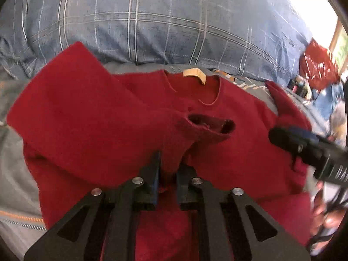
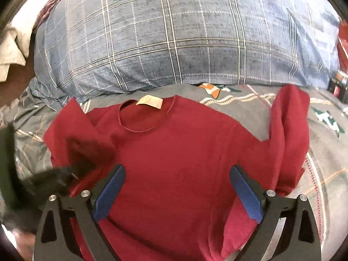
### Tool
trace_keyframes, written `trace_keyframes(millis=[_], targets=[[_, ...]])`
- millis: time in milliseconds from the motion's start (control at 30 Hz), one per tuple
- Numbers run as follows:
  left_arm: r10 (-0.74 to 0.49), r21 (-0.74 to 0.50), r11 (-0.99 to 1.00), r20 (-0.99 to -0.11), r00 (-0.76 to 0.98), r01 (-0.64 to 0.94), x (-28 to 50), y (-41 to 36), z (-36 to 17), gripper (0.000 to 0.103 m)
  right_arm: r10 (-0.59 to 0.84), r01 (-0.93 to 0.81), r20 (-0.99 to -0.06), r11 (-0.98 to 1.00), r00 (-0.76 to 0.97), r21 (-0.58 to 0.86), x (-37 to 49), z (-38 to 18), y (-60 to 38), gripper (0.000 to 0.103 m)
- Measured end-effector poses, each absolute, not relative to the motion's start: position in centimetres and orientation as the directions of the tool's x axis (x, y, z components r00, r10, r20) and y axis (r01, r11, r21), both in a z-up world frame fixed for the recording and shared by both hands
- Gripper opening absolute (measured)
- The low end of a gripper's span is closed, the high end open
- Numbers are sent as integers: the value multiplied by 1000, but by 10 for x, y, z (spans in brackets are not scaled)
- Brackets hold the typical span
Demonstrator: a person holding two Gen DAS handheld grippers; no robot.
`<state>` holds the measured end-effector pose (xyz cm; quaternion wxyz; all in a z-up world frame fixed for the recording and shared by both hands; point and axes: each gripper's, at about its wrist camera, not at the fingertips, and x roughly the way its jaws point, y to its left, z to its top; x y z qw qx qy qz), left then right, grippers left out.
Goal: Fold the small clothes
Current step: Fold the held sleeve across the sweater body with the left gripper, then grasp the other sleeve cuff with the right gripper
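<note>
A small red long-sleeved shirt (image 2: 174, 152) lies front up on the grey bedspread, its tan neck label (image 2: 149, 102) at the far side. My left gripper (image 1: 168, 169) is shut on the shirt's left sleeve (image 1: 97, 117) near the cuff (image 1: 212, 126) and holds it over the chest. It shows blurred at the left of the right wrist view (image 2: 54, 178). My right gripper (image 2: 176, 189) is open and empty just above the shirt's body. It also shows in the left wrist view (image 1: 304, 148). The right sleeve (image 2: 289, 130) lies bunched, pointing away.
A big blue plaid pillow (image 2: 184, 43) fills the far side behind the shirt. The grey patterned bedspread (image 2: 326, 152) extends to the right. White cloth (image 2: 13, 50) lies at the far left. A red bag (image 1: 317, 65) and clutter sit at the far right.
</note>
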<state>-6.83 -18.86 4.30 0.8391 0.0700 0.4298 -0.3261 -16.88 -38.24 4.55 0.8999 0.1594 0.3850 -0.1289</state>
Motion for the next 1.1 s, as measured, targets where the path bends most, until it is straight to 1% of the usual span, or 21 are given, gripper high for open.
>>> trace_keyframes(millis=[33, 67, 100, 133, 200, 267, 367, 433, 500, 533, 567, 600, 633, 700, 733, 767, 833, 933, 1000, 1100], targets=[[-487, -149, 767, -768, 416, 624, -73, -190, 48, 21, -95, 349, -733, 915, 674, 203, -168, 45, -382, 98], [-496, -156, 751, -775, 392, 642, -78, -190, 54, 42, -77, 341, -730, 914, 679, 221, -166, 45, -382, 98], [-495, -160, 750, -779, 385, 642, -80, -188, 56, 71, -51, 328, -724, 912, 688, 247, -165, 46, -381, 98], [-495, -156, 758, -770, 403, 634, -85, -183, 62, 81, -14, 312, -717, 906, 696, 285, -162, 46, -381, 98], [-506, -117, 769, -712, 487, 628, -98, -163, 80, 81, 42, 295, -707, 890, 706, 348, -157, 45, -380, 99], [-468, -30, 793, -668, 578, 609, -106, -150, 93, 81, 69, 290, -702, 879, 709, 379, -153, 42, -376, 100], [-415, 56, 827, -611, 674, 559, -106, -128, 98, 82, 111, 285, -719, 869, 686, 406, -141, 34, -370, 100], [-372, 91, 849, -598, 710, 521, -97, -116, 91, 83, 140, 274, -730, 867, 669, 417, -131, 27, -362, 100], [-327, 98, 870, -620, 713, 483, -80, -102, 81, 83, 141, 285, -748, 867, 648, 410, -124, 20, -356, 101], [-319, 85, 878, -630, 709, 471, -74, -94, 77, 83, 107, 282, -748, 884, 655, 374, -123, 20, -350, 100], [-313, 69, 887, -636, 705, 456, -68, -88, 75, 83, 87, 259, -745, 905, 662, 337, -121, 22, -342, 97], [-304, 41, 902, -646, 700, 430, -60, -79, 74, 82, 94, 225, -743, 921, 662, 317, -119, 23, -336, 80], [-305, 18, 910, -650, 696, 415, -55, -74, 74, 82, 107, 185, -754, 938, 648, 292, -116, 23, -327, 48], [-329, -58, 921, -648, 687, 386, -46, -59, 75, 82, 83, 151, -768, 962, 635, 228, -115, 26, -317, 19], [-332, -86, 926, -647, 687, 368, -42, -52, 76, 82, 58, 134, -749, 972, 659, 193, -120, 35, -316, 11], [-329, -95, 930, -645, 690, 355, -40, -47, 76, 82, 45, 126, -732, 976, 679, 177, -125, 43, -318, 9], [-303, -99, 944, -637, 708, 315, -37, -38, 76, 82, 18, 136, -689, 976, 725, 168, -138, 66, -330, 8], [-307, -136, 948, -628, 715, 288, -33, -28, 76, 82, -59, 208, -641, 965, 766, 160, -155, 95, -363, 8], [-328, -165, 942, -626, 707, 291, -32, -27, 75, 82, -118, 273, -633, 950, 765, 152, -162, 103, -388, 8], [-317, -130, 942, -643, 698, 308, -33, -36, 70, 82, -174, 346, -656, 928, 735, 141, -162, 96, -415, 8]])
